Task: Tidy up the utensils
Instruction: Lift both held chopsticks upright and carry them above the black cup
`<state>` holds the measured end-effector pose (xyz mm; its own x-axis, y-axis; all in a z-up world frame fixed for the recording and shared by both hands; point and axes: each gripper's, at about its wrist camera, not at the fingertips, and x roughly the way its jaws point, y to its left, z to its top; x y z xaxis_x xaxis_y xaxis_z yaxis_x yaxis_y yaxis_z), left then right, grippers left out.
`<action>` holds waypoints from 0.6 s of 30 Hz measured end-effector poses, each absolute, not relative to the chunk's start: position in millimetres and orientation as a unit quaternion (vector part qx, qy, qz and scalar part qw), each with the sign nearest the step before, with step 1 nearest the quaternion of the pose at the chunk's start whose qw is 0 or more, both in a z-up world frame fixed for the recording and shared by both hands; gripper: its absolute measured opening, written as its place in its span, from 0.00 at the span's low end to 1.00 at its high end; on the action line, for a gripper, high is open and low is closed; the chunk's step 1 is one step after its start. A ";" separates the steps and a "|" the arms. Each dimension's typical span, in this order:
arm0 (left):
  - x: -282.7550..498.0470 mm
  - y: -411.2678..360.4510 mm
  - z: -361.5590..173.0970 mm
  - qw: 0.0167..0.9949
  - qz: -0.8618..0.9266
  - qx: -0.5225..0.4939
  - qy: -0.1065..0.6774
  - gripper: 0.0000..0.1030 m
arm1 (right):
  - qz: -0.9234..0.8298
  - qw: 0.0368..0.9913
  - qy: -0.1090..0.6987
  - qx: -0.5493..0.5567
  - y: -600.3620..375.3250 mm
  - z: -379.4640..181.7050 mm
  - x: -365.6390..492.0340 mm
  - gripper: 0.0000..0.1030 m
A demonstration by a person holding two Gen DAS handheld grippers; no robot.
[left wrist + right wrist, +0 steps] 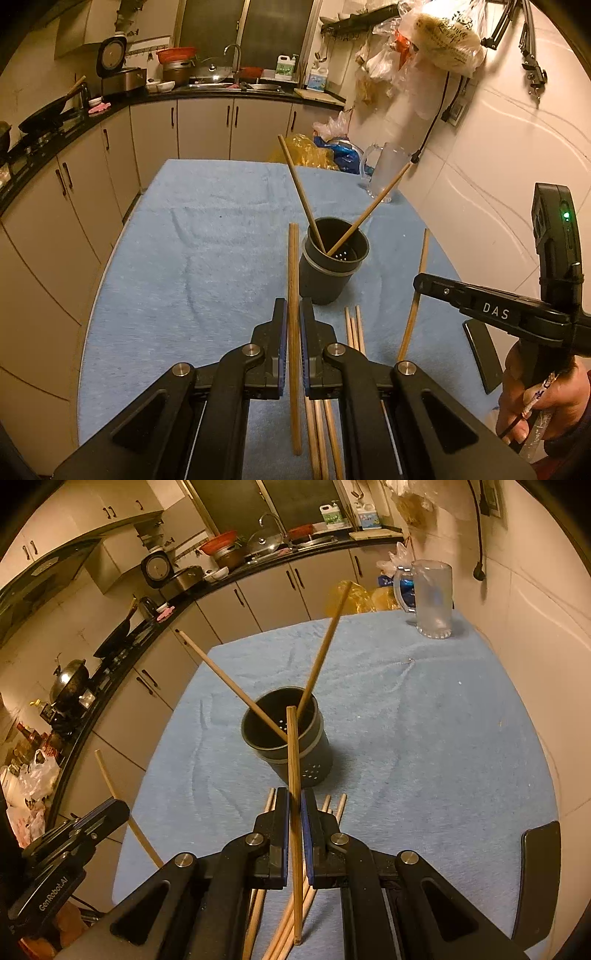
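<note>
A dark utensil holder (330, 264) stands on the blue towel (207, 236) and holds two wooden chopsticks (301, 192) that lean apart. My left gripper (293, 314) is shut on a chopstick (293, 280) just left of the holder. My right gripper (294, 801) is shut on another chopstick (292, 746), whose tip reaches over the holder (286, 734). In the left wrist view the right gripper (480, 299) shows at the right with its chopstick (419, 291). Several loose chopsticks (354, 328) lie on the towel below both grippers.
A clear glass mug (430, 598) stands at the towel's far right corner. Plastic bags (317, 149) lie beyond the far edge. A dark chair back (541, 867) sits at the near right. Kitchen counters (70, 122) run along the left and back.
</note>
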<state>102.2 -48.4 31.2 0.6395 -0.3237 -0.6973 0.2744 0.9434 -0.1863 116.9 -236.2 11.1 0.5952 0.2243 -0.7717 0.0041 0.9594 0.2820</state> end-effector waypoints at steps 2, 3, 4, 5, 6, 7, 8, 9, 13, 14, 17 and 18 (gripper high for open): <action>100.0 -48.5 33.2 0.907 -0.163 -0.031 0.386 0.06 | 0.065 0.885 0.443 0.126 -234.5 12.7 115.3 0.07; 98.8 -48.3 34.5 0.908 -0.163 -0.032 0.385 0.06 | 0.065 0.886 0.441 0.126 -234.0 13.7 114.7 0.07; 97.6 -47.8 35.7 0.908 -0.163 -0.032 0.384 0.06 | 0.065 0.887 0.440 0.127 -234.5 14.1 114.3 0.07; 96.2 -47.4 37.2 0.909 -0.164 -0.032 0.383 0.06 | 0.066 0.888 0.438 0.127 -234.1 15.0 113.2 0.07; 95.1 -46.7 38.2 0.909 -0.164 -0.032 0.381 0.06 | 0.066 0.888 0.436 0.127 -233.7 16.1 112.0 0.07; 93.9 -46.6 39.5 0.910 -0.163 -0.031 0.379 0.06 | 0.066 0.889 0.435 0.127 -233.4 16.5 111.4 0.07; 92.4 -46.4 41.5 0.911 -0.164 -0.030 0.377 0.06 | 0.066 0.890 0.433 0.127 -233.5 17.5 110.7 0.07; 90.8 -46.2 42.8 0.912 -0.164 -0.030 0.375 0.06 | 0.066 0.891 0.432 0.127 -233.3 18.5 109.9 0.07; 87.0 -41.9 48.1 0.915 -0.163 -0.033 0.369 0.06 | 0.066 0.893 0.427 0.128 -234.1 22.3 108.0 0.07; 85.7 -40.3 49.7 0.916 -0.161 -0.035 0.366 0.06 | 0.065 0.893 0.426 0.128 -233.9 23.5 107.7 0.07; 83.9 -37.0 51.5 0.917 -0.160 -0.041 0.363 0.06 | 0.064 0.894 0.425 0.127 -233.2 25.9 107.0 0.07; 83.2 -36.0 52.5 0.917 -0.160 -0.041 0.362 0.06 | 0.065 0.894 0.425 0.127 -232.3 27.2 106.9 0.07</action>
